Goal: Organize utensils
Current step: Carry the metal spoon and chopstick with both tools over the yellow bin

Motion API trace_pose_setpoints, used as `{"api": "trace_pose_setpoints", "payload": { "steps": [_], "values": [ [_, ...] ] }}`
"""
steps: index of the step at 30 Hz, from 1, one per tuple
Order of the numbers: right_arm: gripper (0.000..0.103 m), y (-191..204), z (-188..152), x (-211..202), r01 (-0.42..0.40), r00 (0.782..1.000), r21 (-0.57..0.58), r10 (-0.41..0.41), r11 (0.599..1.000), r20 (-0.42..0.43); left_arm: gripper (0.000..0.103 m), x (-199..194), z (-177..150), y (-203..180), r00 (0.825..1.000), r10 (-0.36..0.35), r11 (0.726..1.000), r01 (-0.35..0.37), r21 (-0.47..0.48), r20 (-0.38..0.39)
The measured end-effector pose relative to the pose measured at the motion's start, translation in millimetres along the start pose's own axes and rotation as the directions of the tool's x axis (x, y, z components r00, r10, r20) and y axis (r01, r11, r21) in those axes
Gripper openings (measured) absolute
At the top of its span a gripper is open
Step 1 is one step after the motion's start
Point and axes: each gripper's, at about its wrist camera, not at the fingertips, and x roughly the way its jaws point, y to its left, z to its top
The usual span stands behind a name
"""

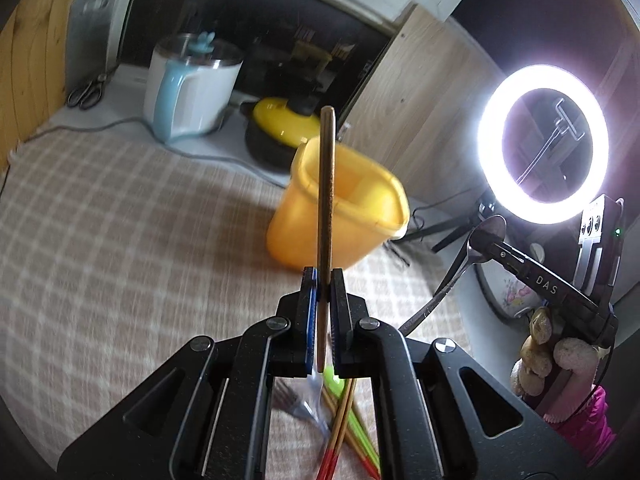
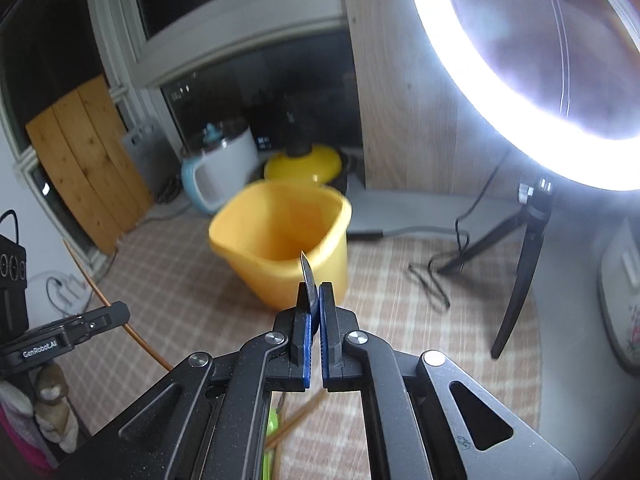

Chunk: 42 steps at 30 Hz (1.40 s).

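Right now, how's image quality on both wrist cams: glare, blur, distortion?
Left wrist: ring light blows out at right; checked cloth and yellow container motion-smeared; the gripped flat stick stays sharp. Right wrist: ring light floods the top right, container soft, jaws crisp. Fisheye bends the window frames in both.

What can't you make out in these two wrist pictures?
- Left wrist view: the wooden utensil shows edge-on in the left gripper, so its type is unclear.
- Left wrist view: the loose utensils below are mostly hidden by the gripper body.
- Right wrist view: the spoon shows only its edge.
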Motion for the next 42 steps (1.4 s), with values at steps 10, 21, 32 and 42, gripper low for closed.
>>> {"api": "trace_pose_setpoints", "payload": {
  "steps": [10, 21, 32, 42],
  "values": [
    [0.002, 9.8, 37.3, -9.3, 0.012, 0.995, -0.022, -0.010, 1.000, 0.103, 0.004, -4.8, 50.2, -19.0, 0.996, -0.005, 0.999, 0.001, 0.043, 0.090],
    [0.002, 17.1, 68.6, 0.3, 0.038, 0.988, -0.041, -0.031, 0.998, 0.154, 0.003, 0.6, 97.3, -31.8, 0.985, 0.013, 0.997, -0.025, 0.071, 0.173],
    [0.002, 18.6, 86.2, 18.1, 0.063, 0.984, -0.054, -0.053, 0.997, 0.172, 0.003, 19.9, 124.0, -27.7, 0.981, 0.019, 0.998, -0.030, 0.051, 0.192],
    [0.002, 11.9, 91.3, 34.9, 0.074, 0.985, -0.039, -0.067, 0.996, 0.158, 0.003, 28.1, 139.0, -30.9, 0.980, 0.009, 0.999, -0.019, 0.047, 0.201]
  ]
}}
